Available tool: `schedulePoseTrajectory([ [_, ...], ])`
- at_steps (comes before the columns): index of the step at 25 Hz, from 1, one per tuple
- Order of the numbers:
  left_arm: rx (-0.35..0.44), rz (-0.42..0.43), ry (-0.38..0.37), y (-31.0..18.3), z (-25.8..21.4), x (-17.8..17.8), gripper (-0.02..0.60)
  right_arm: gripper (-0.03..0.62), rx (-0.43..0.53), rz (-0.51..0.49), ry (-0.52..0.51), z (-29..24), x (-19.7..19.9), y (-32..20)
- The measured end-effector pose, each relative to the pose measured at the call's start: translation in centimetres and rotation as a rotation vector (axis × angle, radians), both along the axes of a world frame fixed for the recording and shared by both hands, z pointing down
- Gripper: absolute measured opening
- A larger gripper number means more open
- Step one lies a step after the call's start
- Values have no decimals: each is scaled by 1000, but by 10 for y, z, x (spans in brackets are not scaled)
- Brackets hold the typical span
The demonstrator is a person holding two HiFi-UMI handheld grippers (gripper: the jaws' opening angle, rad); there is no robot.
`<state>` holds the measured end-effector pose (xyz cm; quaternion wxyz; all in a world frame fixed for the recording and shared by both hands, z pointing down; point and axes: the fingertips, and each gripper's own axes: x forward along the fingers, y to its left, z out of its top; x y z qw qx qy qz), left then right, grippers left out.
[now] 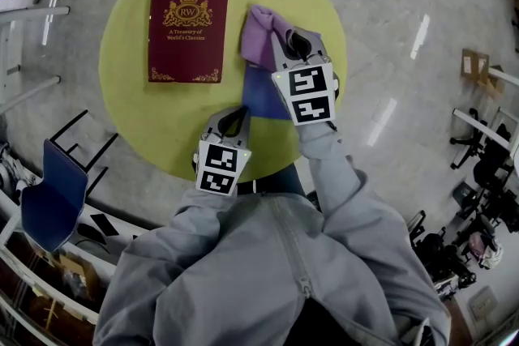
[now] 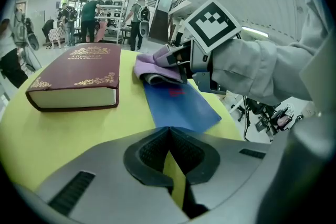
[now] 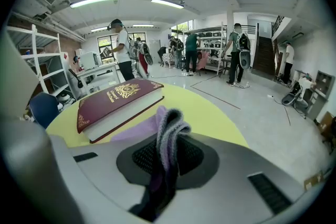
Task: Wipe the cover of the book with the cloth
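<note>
book (image 1: 189,28) lies closed and flat on the yellow bench (image 1: 138,117), cover up. my right gripper (image 1: 298,43) is clamped on the purple cloth (image 1: 259,32), just right of the book and not touching it, at the far end of a blue sheet (image 1: 261,97). my left gripper (image 1: 235,121) is closed on nothing near the bench's front edge.

On my feed I see a grey zip-front jacket (image 1: 276,271) whose long sleeves (image 1: 345,178) end at the left claw (image 1: 233,119) and right claw (image 1: 298,43), each a smooth grey shell with black ribbed pads (image 2: 151,152) inside and a cube (image 1: 312,93) of black-and-white square markers on its back.
</note>
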<state>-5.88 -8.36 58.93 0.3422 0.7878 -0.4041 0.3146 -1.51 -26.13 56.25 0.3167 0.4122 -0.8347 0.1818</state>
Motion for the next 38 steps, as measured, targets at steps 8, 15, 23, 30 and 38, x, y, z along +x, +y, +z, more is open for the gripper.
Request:
schedulePoseTrajectory([
  [8, -9, -13, 14, 0, 1, 1, 17, 61, 1, 30, 37, 7, 31, 4],
  [15, -7, -10, 13, 0, 1, 1, 17, 61, 3, 90, 98, 10, 77, 12],
  [23, -6, -3, 11, 2, 1, 1, 17, 61, -2, 189, 150, 11, 128, 20],
  [30, -10, -2, 15, 3, 0, 3, 17, 61, 8, 279, 166, 2, 162, 30],
  [38, 5, -1, 4, 5, -6, 7, 17, 61, 84, 298, 7, -66, 155, 50],
])
